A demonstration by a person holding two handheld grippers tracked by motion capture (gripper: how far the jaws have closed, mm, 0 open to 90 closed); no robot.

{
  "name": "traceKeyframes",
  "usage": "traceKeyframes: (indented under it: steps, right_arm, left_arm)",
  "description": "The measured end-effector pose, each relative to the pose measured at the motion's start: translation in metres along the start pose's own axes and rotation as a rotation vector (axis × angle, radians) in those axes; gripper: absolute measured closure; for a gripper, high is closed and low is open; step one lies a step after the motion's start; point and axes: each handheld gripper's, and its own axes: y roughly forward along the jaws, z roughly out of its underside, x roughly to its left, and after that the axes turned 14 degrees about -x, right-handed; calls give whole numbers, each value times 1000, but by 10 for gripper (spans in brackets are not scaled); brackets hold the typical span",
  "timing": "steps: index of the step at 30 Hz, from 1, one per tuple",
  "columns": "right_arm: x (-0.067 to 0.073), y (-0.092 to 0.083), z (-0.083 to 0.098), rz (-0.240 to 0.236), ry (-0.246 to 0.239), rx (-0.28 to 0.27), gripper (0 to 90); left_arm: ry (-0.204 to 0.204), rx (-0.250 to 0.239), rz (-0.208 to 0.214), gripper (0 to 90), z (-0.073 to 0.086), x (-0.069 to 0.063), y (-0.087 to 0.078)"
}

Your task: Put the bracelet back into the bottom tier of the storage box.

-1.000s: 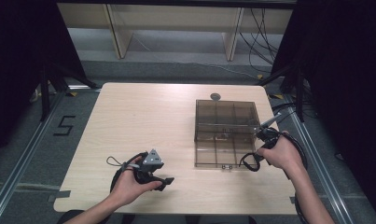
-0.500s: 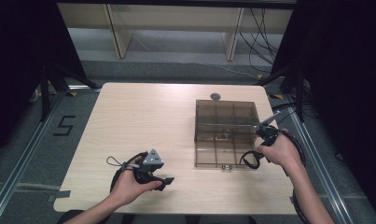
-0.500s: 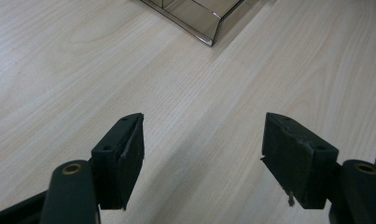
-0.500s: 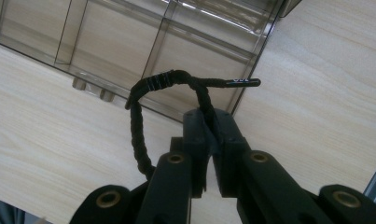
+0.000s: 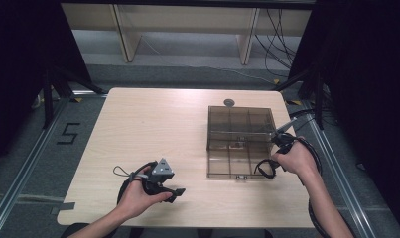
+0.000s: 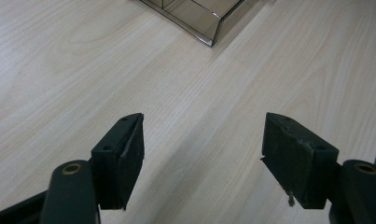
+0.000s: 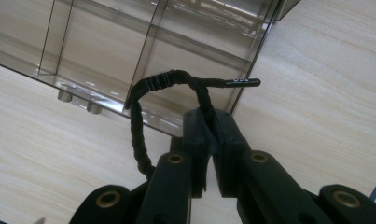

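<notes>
A black cord (image 7: 143, 121) was pinched between the two jaws of the right gripper (image 7: 209, 126), which were squeezed tight together on it. The cord made a loop above the jaws, and its stiff tip (image 7: 241, 82) poked out to the side with tiny white marks on it that were too small to read. Right behind the loop sat a clear brown box (image 7: 143, 46) with thin walls that split it into little rooms. From the high view, the right gripper (image 5: 283, 141) was at the right edge of that box (image 5: 239, 141), near its front corner, and the person's right hand (image 5: 297, 159) held it. The box sat on the right half of a light wooden table (image 5: 148, 129). A small round grey thing (image 5: 230, 102) lay on the table just past the far side of the box. Well apart from all this, near the front left of the table, the left hand (image 5: 135, 196) held the left gripper (image 5: 175, 192) low over the wood. In its own view the left gripper (image 6: 202, 158) had its jaws spread wide with nothing between them, just bare table under them, and one corner of the box (image 6: 199, 18) showed farther off.
</notes>
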Motion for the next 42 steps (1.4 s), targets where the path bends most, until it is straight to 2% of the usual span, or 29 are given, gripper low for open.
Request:
traceKeyframes:
  steps: [2,5,6,7,12,13,14,17,18,20,22,25,27,28,29,30,31,32,36,38,41,42]
  right_arm:
    - [1,1,-1,-3,20,5,853]
    - [0,4,-2,0,-5,13,853]
    - [-1,5,-2,1,-17,-1,853]
    - [0,6,-2,1,-3,-10,853]
    - [0,9,-4,0,9,-7,853]
    - [-1,10,-4,9,-3,-8,853]
    - [-1,12,-4,5,-4,-8,853]
    - [-1,13,-4,-2,12,1,853]
    - [0,15,-5,8,17,5,853]
    - [-2,15,-6,5,1,25,853]
    - [-1,17,-6,5,10,5,853]
    - [0,17,-8,4,7,32,853]
    - [1,19,-9,16,10,30,853]
    - [0,20,-8,2,6,17,853]
    - [1,21,-8,8,6,14,853]
    - [3,22,-8,20,27,21,853]
    - [1,22,-9,21,5,17,853]
    - [1,22,-9,9,2,22,853]
    - [3,23,-10,11,9,36,853]
    - [2,23,-11,9,-7,48,853]
    - [3,26,-11,16,-4,29,853]
    - [2,25,-12,6,-10,49,853]
  left_arm:
    - [11,10,2,298,0,1,-1]
    - [11,10,3,297,0,1,-1]
    - [8,8,2,297,0,1,-1]
    - [12,11,3,297,0,1,-1]
    - [-1,-2,1,298,0,0,0]
    - [-2,-2,1,298,0,0,0]
    - [16,11,-4,298,0,2,-1]
    - [15,11,-4,297,0,2,-1]
    - [13,9,-4,297,0,2,-1]
    - [12,8,-4,297,0,2,-1]
    - [10,8,-3,298,0,2,-1]
    - [10,7,-2,297,0,2,-1]
    - [10,7,-2,297,0,2,-1]
    - [10,6,-2,297,0,2,-1]
    - [10,7,-2,298,0,2,-1]
    - [9,6,-1,298,0,2,-1]
    - [10,6,-1,297,0,2,-1]
    - [9,6,-2,297,0,2,-1]
    - [10,6,-1,298,0,2,-1]
    - [10,6,-1,298,-1,2,-1]
    - [12,6,1,297,0,2,-1]
    - [11,6,-1,297,0,2,-1]
